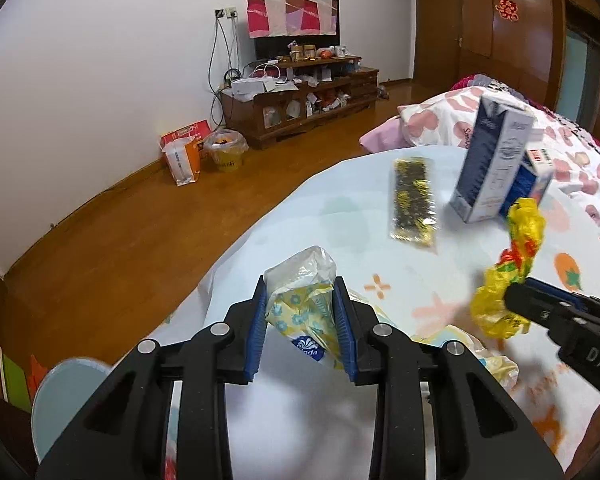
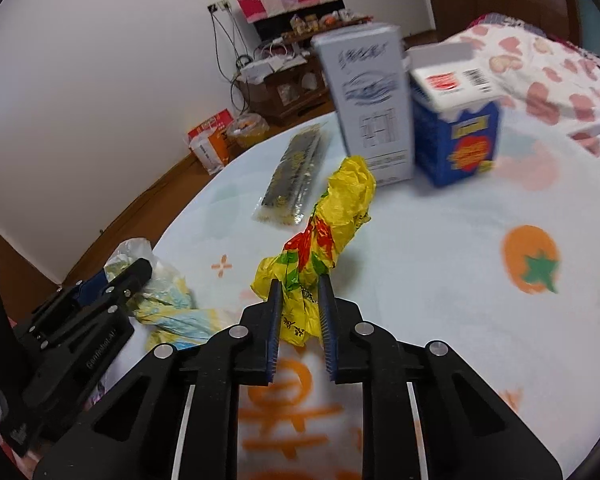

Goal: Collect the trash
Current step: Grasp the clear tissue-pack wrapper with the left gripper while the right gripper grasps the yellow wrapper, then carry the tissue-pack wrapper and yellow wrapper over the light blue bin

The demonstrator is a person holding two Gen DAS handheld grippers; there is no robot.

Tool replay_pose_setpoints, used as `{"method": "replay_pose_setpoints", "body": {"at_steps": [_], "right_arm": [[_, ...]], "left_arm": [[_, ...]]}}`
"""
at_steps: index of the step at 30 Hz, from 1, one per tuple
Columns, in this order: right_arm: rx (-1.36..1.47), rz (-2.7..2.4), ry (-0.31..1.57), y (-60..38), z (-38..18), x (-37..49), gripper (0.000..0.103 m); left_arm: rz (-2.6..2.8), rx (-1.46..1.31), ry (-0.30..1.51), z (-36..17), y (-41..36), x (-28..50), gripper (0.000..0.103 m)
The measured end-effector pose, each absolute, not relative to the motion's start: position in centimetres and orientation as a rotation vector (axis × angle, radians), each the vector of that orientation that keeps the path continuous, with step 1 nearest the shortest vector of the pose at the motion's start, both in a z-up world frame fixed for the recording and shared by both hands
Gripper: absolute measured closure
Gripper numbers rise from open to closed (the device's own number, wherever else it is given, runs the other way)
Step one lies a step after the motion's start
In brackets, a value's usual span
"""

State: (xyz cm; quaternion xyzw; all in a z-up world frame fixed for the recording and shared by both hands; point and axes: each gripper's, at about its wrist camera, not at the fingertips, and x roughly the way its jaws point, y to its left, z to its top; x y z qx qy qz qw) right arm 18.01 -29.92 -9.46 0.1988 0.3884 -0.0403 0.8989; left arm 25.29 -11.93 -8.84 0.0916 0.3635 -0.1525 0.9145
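The left gripper (image 1: 304,320) jaws grip a tissue packet (image 1: 302,312), the right gripper (image 2: 300,320) jaws grip a yellow wrapper (image 2: 324,240), while a dark packet (image 2: 296,176) and two boxes (image 2: 370,104) remain on the bed (image 2: 440,260).

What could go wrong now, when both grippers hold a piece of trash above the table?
1. The right gripper pinches only the lower end of the long yellow wrapper; the free end could sweep against the tall white carton or the blue box and possibly tip them.
2. The left gripper grips crumpled, slippery-looking tissue packaging, so it might slide out.
3. The flat dark packet is not yet collected and may be forgotten.
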Motion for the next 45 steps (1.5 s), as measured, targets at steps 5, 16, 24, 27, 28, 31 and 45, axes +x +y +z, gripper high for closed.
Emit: {"method": "replay_pose_setpoints", "body": {"at_steps": [5,16,24,27,28,31,45], "right_arm": [[0.388,-0.127,0.767,-30.8,-8.3,14.1,0.084],[0.358,-0.172,0.782,-30.7,-8.7,5.9,0.084],[0.322,-0.141,0.771,-28.6,-8.1,2.4,0.084],[0.323,-0.128,0.771,-28.0,-8.1,1.7,0.084],[0.320,-0.124,0.770,-27.7,-8.1,1.6,0.084],[0.304,-0.113,0.772,-26.8,-8.1,1.2,0.084],[0.253,-0.048,0.776,-23.3,-7.8,0.8,0.084]], "left_arm": [[-0.278,0.218,0.724,-7.8,-11.2,22.2,0.072],[-0.265,0.189,0.760,-7.4,-9.5,15.9,0.071],[-0.240,0.198,0.741,-6.6,-8.4,12.1,0.071],[-0.235,0.194,0.744,-6.5,-7.9,11.3,0.071],[-0.232,0.189,0.743,-6.4,-7.6,10.9,0.071],[-0.222,0.186,0.741,-6.3,-7.0,10.2,0.071],[-0.183,0.156,0.750,-6.5,-4.1,9.1,0.070]]}}
